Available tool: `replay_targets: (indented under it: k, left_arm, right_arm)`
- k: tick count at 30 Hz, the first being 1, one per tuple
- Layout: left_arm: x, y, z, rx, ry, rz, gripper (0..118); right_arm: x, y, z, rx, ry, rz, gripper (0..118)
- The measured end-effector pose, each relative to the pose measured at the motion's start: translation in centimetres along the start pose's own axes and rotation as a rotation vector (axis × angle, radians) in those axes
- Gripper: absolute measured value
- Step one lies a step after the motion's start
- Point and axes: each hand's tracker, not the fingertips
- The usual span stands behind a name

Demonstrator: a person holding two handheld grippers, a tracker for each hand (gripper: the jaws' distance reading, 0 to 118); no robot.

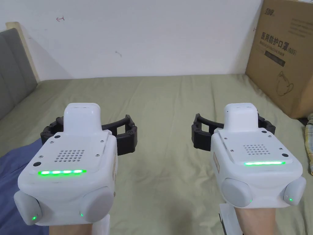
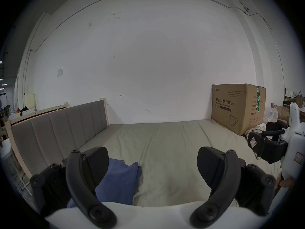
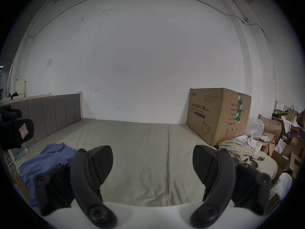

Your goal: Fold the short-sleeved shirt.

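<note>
A blue garment (image 1: 12,165) lies bunched on the olive bed sheet (image 1: 165,101) at the near left, partly under my left gripper (image 1: 88,131). In the left gripper view the blue garment (image 2: 120,179) sits just behind the left jaw of that gripper (image 2: 152,151), which stands open and empty. My right gripper (image 1: 233,127) hovers over bare sheet, open and empty as well (image 3: 151,150). A crumpled plaid shirt (image 3: 236,148) lies at the bed's right edge by the box, with its edge in the head view (image 1: 308,134). The blue garment (image 3: 44,160) lies to the left in the right gripper view.
A large cardboard box (image 1: 284,58) stands on the bed's far right corner against the white wall. A grey padded headboard (image 1: 13,70) runs along the left side. Boxes, bags and loose clutter (image 3: 280,138) pile up beyond the bed's right edge.
</note>
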Motion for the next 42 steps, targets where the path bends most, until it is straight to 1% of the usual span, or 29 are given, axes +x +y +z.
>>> replay_targets:
  k: [4,16,22,30,31,33,34,35,36,37,38,39,40,41,42]
  left_arm:
    - [0.0,0.1,0.1,-0.005,-0.010,0.014,110]
    - [0.1,0.1,0.1,-0.008,0.006,-0.001,110]
    - [0.1,0.0,0.2,-0.005,0.001,0.002,110]
    - [0.1,-0.2,0.0,-0.026,-0.011,0.010,110]
    - [0.1,-0.2,0.0,-0.024,-0.007,0.010,110]
    - [0.1,0.1,0.1,-0.043,-0.001,0.014,107]
    - [0.0,0.1,0.1,-0.041,-0.005,0.021,102]
    - [0.0,0.1,0.2,-0.037,-0.005,0.026,89]
    - [0.0,0.1,0.2,-0.037,-0.007,0.031,74]
    - [0.1,0.1,0.3,-0.039,-0.005,0.036,54]
    - [0.1,0.0,0.3,-0.034,-0.001,0.035,24]
    - [0.3,-0.2,0.2,-0.022,0.009,0.015,3]
    - [0.5,-0.4,0.2,-0.017,0.035,-0.027,3]
    - [0.9,-0.7,0.0,-0.010,0.066,-0.071,1]
    - [1.1,-1.0,0.1,0.009,0.087,-0.101,1]
  right_arm:
    - [0.0,0.0,0.0,0.000,0.002,0.005,103]
    - [-0.2,-0.1,0.1,0.003,0.005,0.008,103]
    - [-0.1,0.1,0.2,0.003,-0.008,0.010,103]
    - [0.1,-0.2,0.1,-0.026,0.012,-0.017,103]
    - [0.1,-0.2,0.1,-0.026,0.011,-0.016,100]
    - [0.0,-0.3,0.1,-0.031,0.007,-0.005,78]
    - [0.0,-0.3,0.2,-0.028,0.007,-0.003,64]
    - [0.0,-0.3,0.2,-0.027,0.008,-0.004,45]
    - [0.1,-0.3,0.2,-0.028,0.013,-0.010,33]
    - [0.1,-0.3,0.2,-0.027,0.020,-0.020,26]
    - [0.1,-0.3,0.2,-0.024,0.018,-0.025,21]
    - [0.1,-0.4,0.3,-0.020,0.014,-0.023,11]
    - [0.1,-0.5,0.4,-0.010,0.017,-0.012,11]
    - [-0.1,-0.6,0.6,0.002,0.016,0.009,7]
    - [-0.3,-0.6,0.7,0.014,-0.017,0.035,3]
